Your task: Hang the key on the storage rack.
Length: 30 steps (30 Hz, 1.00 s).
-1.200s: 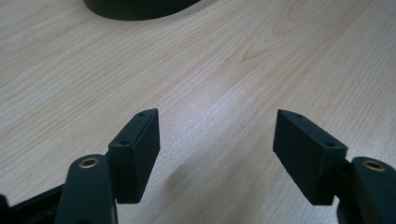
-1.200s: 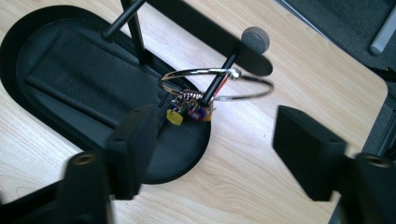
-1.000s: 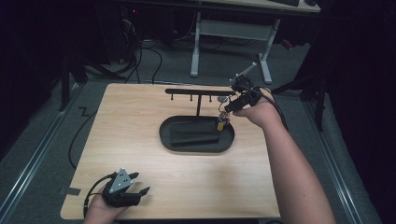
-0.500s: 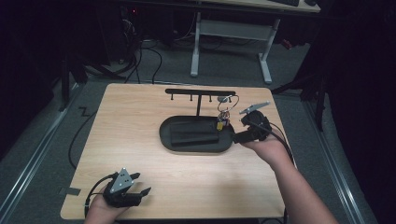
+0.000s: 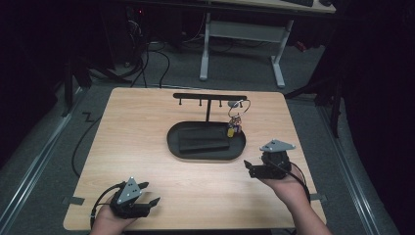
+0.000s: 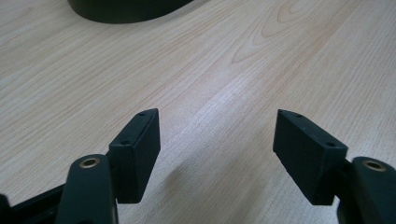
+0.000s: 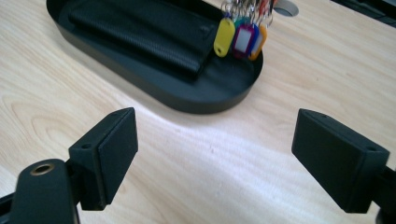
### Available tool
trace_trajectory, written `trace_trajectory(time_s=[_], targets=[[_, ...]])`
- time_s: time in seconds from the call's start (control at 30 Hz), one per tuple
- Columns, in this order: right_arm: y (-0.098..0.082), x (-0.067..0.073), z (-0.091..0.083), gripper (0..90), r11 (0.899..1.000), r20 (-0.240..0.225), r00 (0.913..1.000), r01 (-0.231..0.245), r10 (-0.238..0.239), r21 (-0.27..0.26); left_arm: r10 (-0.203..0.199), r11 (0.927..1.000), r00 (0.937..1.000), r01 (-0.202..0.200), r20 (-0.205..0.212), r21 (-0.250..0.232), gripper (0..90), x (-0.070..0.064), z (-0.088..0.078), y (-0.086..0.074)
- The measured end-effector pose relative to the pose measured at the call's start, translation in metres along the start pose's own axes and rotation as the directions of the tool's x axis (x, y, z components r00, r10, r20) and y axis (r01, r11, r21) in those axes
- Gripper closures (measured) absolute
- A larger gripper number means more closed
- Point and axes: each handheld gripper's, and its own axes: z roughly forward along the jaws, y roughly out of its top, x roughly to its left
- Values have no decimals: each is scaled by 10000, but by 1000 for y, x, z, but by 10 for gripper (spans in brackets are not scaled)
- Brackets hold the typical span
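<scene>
Left hand-held gripper rests at near-left tabletop edge, jaws wide apart, empty, same as 1 s ago. Right hand-held gripper has pulled back from the far rack to near-right, jaws wide, nothing held. Keyring w/ tags hangs on rack's right hook over black tray. Looks like hanging done; retreat underway.

Overhead light falls on the tabletop, leaving the surrounding floor dim. A bright glare patch lies on the wood by the tray. Key tags appear blurred; soft shadows underlie each tool.
</scene>
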Motion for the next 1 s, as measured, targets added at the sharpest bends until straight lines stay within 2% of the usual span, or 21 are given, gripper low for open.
trace_trajectory(time_s=[0.1, 0.2, 0.27, 0.33, 0.37, 0.4, 0.47, 0.5, 0.53, 0.57, 0.6, 0.63, 0.83, 0.97, 1.0], targets=[[-17, 2, 0, 148, 9995, -57, 9999, -163, 161, -264, 35, 9999, 10000, -34, 44, -102, 325, -1, 0, 0], [-39, 8, -1, 154, 9940, -9, 9993, -367, 368, -1027, 55, 9997, 9999, -52, 100, -258, 326, -3, 0, 0], [-51, 11, -1, 153, 9914, -143, 9988, -473, 459, -1217, 77, 9994, 9999, -74, 99, -341, 327, -4, -1, 0], [-69, 15, 2, 153, 9861, -395, 9957, -891, 843, -1405, 64, 9990, 10000, -60, 73, -447, 327, -7, -1, 0], [-76, 16, 2, 152, 9854, -471, 9950, -941, 883, -1417, 29, 9990, 10000, -25, 81, -443, 327, -7, -1, -1], [-83, 17, 1, 151, 9838, -457, 9942, -1030, 972, -1467, -58, 9991, 9999, 64, 135, -421, 327, -8, -1, -1], [-110, 19, -4, 157, 9742, 6, 9931, -1148, 1172, -1945, -141, 9991, 9998, 147, 162, -395, 326, -10, 0, -2], [-118, 19, -7, 156, 9714, 64, 9932, -1124, 1163, -2093, -136, 9993, 9998, 142, 165, -352, 326, -10, 0, -2], [-122, 17, -12, 156, 9702, -85, 9919, -1259, 1269, -2070, -129, 9992, 9998, 134, 142, -382, 326, -11, 1, -1], [-123, 15, -18, 156, 9650, -229, 9892, -1462, 1447, -2179, -137, 9990, 9998, 142, 128, -431, 326, -12, 2, 0], [-126, 14, -24, 156, 9543, -311, 9862, -1649, 1623, -2493, -140, 9990, 9998, 145, 115, -419, 326, -13, 2, 1], [-129, 13, -26, 156, 9516, -343, 9841, -1773, 1743, -2512, -134, 9988, 9999, 137, 83, -467, 326, -14, 2, 2], [-129, 8, -19, 156, 9547, -321, 9816, -1907, 1884, -2286, 189, 9989, 9995, -200, -239, -433, 325, -20, -6, 0], [-131, 12, -11, 156, 9634, -350, 9824, -1868, 1835, -1923, 42, 9980, 9997, -56, -224, -636, 325, -13, -10, 0], [-132, 13, -10, 155, 9682, -364, 9844, -1761, 1724, -1775, 20, 9979, 9998, -34, -207, -643, 325, -12, -10, 0]])
